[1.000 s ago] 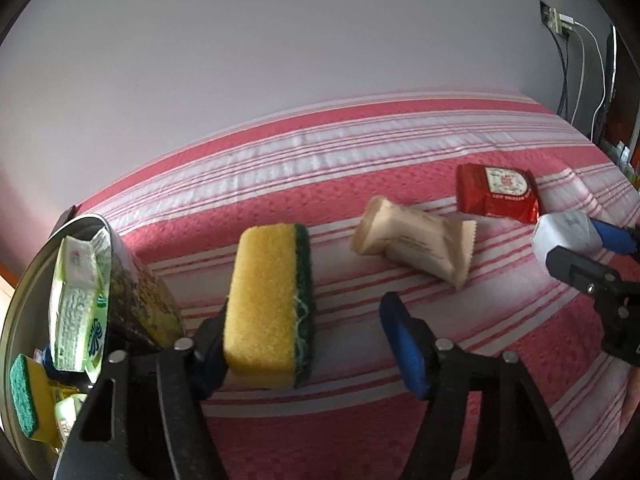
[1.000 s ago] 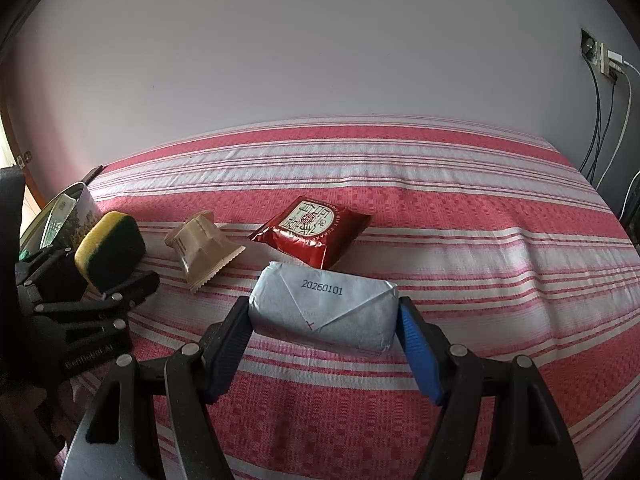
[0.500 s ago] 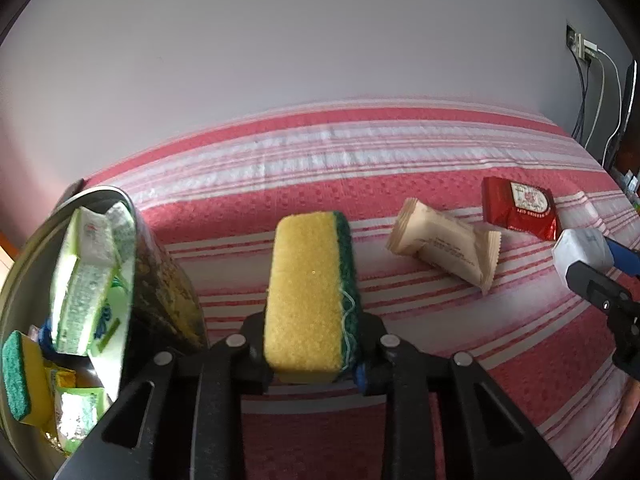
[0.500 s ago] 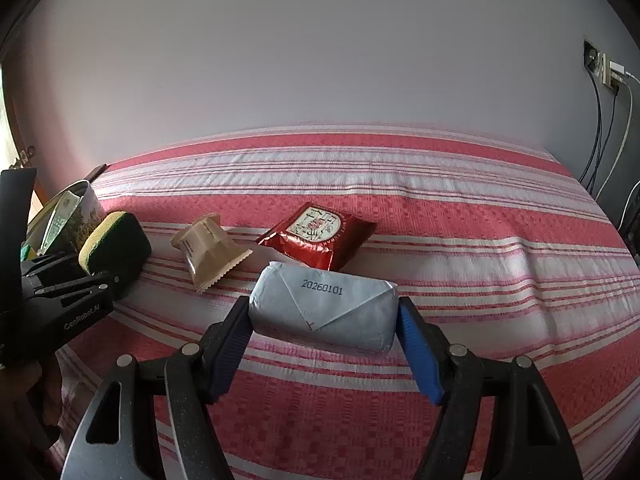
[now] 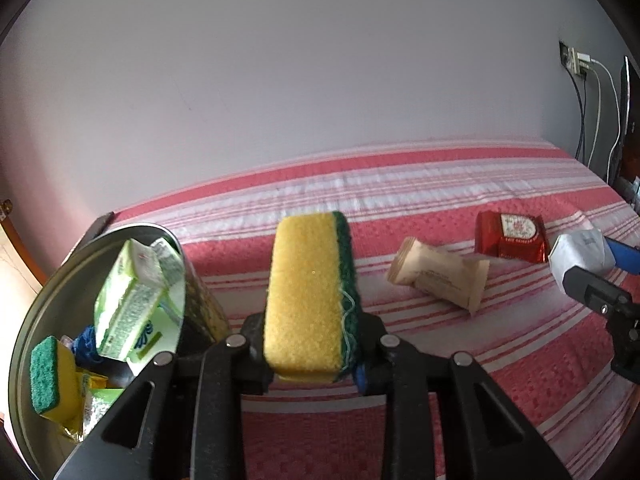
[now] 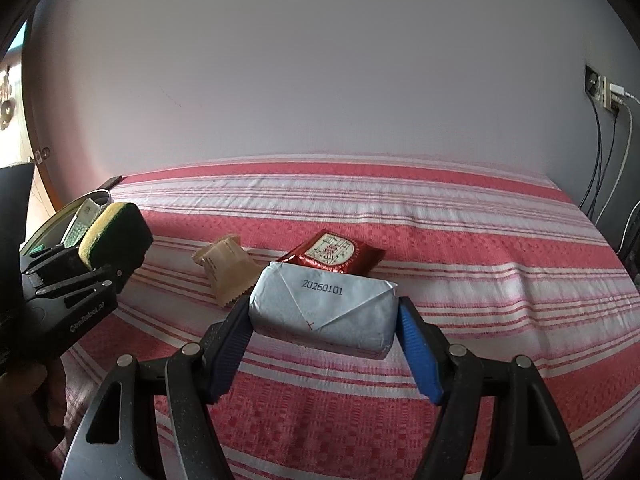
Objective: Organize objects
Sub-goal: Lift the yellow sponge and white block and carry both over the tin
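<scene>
My left gripper (image 5: 312,354) is shut on a yellow and green sponge (image 5: 308,296) and holds it above the striped cloth, right of a round metal tin (image 5: 36,320). The tin holds a second sponge (image 5: 52,380) and green-white packets (image 5: 136,300). My right gripper (image 6: 324,320) is shut on a grey-white wrapped packet (image 6: 324,306) stamped 20260101. A beige snack packet (image 5: 440,276) and a red snack packet (image 5: 510,236) lie on the cloth. In the right wrist view the sponge (image 6: 116,240) and left gripper sit at far left.
The red and white striped cloth (image 6: 480,248) covers the surface up to a plain wall. A wall socket with cables (image 6: 608,96) is at the right. The tin's rim (image 6: 52,220) shows behind the left gripper.
My left gripper closed on the sponge and lifted it toward the tin. My right gripper kept hold of the wrapped packet and barely moved.
</scene>
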Demonstrator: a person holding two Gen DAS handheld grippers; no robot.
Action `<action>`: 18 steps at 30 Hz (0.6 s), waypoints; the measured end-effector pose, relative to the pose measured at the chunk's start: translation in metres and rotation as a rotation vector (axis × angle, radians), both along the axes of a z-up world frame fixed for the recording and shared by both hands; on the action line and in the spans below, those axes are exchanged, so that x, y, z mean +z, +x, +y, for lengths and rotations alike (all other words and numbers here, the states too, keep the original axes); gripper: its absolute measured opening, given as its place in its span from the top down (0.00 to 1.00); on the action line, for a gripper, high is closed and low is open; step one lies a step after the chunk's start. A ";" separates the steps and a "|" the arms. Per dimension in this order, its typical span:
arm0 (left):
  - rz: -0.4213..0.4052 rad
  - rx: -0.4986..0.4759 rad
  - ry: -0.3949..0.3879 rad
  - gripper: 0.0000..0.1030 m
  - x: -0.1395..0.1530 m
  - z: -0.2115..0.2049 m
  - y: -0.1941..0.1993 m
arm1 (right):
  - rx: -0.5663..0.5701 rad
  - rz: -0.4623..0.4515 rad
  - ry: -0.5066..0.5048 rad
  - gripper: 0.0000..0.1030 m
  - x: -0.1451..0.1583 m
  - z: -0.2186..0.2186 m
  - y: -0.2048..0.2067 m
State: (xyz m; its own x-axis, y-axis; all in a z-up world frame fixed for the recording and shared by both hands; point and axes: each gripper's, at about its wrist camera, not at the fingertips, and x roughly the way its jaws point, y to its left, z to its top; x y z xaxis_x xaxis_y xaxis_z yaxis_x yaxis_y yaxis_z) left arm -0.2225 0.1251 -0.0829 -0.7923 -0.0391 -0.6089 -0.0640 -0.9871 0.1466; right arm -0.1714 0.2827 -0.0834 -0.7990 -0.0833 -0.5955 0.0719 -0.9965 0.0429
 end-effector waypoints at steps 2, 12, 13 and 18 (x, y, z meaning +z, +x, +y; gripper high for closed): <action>0.022 0.004 0.005 0.74 0.002 0.000 0.003 | 0.004 0.017 0.003 0.30 0.002 -0.002 0.003; 0.115 0.011 0.044 0.74 0.012 -0.009 0.019 | -0.010 0.130 0.029 0.30 0.011 -0.008 0.019; 0.122 0.013 0.050 0.74 0.013 -0.010 0.020 | -0.009 0.135 0.029 0.30 0.012 -0.009 0.020; 0.148 0.022 0.072 0.74 0.016 -0.015 0.025 | -0.007 0.156 0.035 0.30 0.013 -0.011 0.023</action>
State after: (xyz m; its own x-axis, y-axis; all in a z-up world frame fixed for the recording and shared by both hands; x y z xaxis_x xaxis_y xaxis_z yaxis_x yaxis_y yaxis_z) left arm -0.1974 0.1104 -0.0672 -0.8729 -0.0174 -0.4876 -0.0255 -0.9964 0.0812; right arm -0.1481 0.2720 -0.0700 -0.8826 -0.0587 -0.4665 0.0678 -0.9977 -0.0027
